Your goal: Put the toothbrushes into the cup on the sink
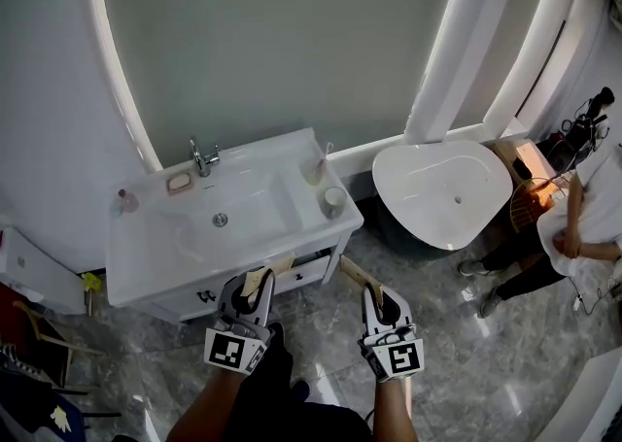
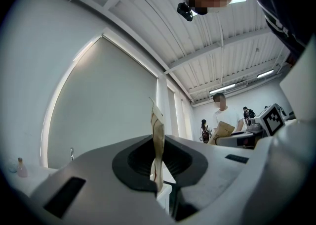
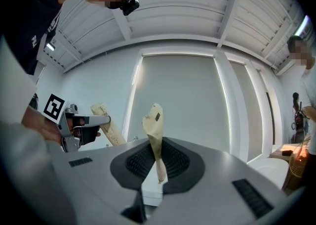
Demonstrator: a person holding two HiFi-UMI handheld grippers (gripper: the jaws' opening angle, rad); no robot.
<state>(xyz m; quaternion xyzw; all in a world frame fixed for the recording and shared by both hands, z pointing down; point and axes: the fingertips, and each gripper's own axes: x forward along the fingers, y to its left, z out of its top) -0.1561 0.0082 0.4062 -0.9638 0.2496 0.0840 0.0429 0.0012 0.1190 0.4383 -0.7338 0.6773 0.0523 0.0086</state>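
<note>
While both hands hang in front of the vanity, I've got each tool clamped nearly all the way down on a thin paper-wrapped stick. The left gripper [image 2: 158,172] pinches the left toothbrush [image 2: 157,130] between its pads, and the right gripper [image 3: 157,169] does the same with the right toothbrush [image 3: 153,125]. Both brushes poke out past the jaws, pointing toward the vanity.

The cup [image 1: 333,200] sits on the sink [image 1: 146,270] counter at the right front corner, just inside the edge. In the head view it's at about 1 o'clock from the left gripper and about 11 from the right one, well apart from both. The counter's front edge lies between the tools and the cup.

For room: a small bottle [image 1: 320,169] stands near the cup at its 12 o'clock. The faucet [image 1: 202,156] and soap dish [image 1: 179,182] are way off at its 10. There's open counter to the cup's 9 o'clock before the basin dips. A white tub [image 1: 442,187] sits at 2 o'clock from the right gripper, with a person [image 1: 583,226] beyond it.
</note>
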